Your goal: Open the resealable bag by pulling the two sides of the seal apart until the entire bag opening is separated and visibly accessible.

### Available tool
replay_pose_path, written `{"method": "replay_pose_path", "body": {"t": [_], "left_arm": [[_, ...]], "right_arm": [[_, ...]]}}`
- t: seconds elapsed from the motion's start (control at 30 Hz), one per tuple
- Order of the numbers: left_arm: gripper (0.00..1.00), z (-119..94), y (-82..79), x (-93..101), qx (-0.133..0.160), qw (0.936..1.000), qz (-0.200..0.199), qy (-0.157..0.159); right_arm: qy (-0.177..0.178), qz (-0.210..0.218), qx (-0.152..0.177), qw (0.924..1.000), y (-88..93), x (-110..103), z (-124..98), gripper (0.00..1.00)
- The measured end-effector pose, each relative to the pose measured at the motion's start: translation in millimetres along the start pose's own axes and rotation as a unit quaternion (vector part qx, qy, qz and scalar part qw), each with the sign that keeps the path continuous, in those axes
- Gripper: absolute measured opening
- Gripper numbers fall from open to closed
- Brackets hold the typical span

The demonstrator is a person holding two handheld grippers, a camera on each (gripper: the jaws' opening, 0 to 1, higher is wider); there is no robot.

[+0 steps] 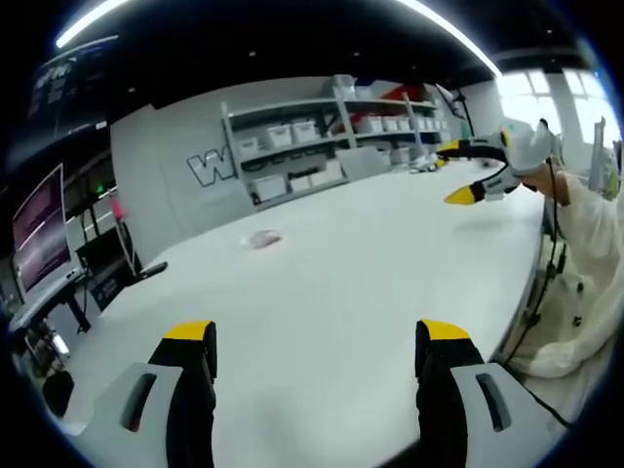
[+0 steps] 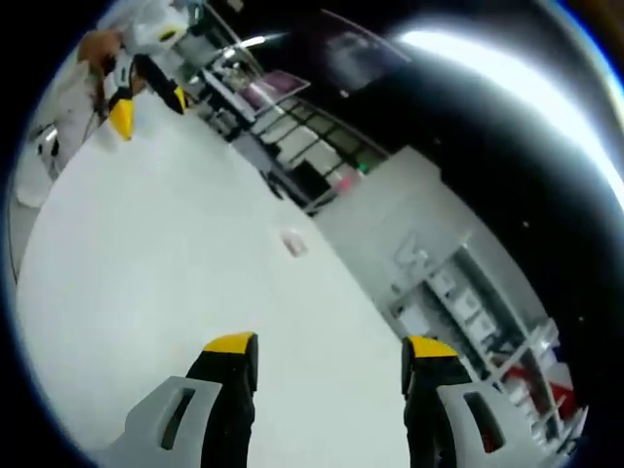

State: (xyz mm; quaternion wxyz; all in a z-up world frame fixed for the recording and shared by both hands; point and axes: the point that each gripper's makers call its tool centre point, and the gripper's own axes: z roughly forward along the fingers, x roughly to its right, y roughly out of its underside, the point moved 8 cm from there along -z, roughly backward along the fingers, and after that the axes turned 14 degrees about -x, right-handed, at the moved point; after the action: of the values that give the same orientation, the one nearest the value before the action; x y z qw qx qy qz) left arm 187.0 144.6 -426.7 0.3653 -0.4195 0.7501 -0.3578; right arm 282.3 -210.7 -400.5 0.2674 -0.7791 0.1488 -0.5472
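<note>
Both claws (image 1: 317, 336) (image 2: 331, 349) agape over white table (image 1: 370, 253)

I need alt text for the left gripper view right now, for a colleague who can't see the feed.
The small resealable bag lies flat on the white table, far ahead of the left claw, whose yellow-tipped jaws stand open and empty. The right claw hangs open above the table at upper right, beside a person's white sleeve. Shelves with bins line the back wall.
</note>
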Motion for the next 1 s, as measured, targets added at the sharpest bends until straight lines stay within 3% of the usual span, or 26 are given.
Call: {"method": "replay_pose_path", "body": {"t": [1.0], "left_arm": [[0.83,-2,0.7,-0.3,0.002,1.0000,0.000,0.000]], "right_arm": [[-0.002,-0.021,0.004,0.9998,-9.6,-1,11,0.59]]}}
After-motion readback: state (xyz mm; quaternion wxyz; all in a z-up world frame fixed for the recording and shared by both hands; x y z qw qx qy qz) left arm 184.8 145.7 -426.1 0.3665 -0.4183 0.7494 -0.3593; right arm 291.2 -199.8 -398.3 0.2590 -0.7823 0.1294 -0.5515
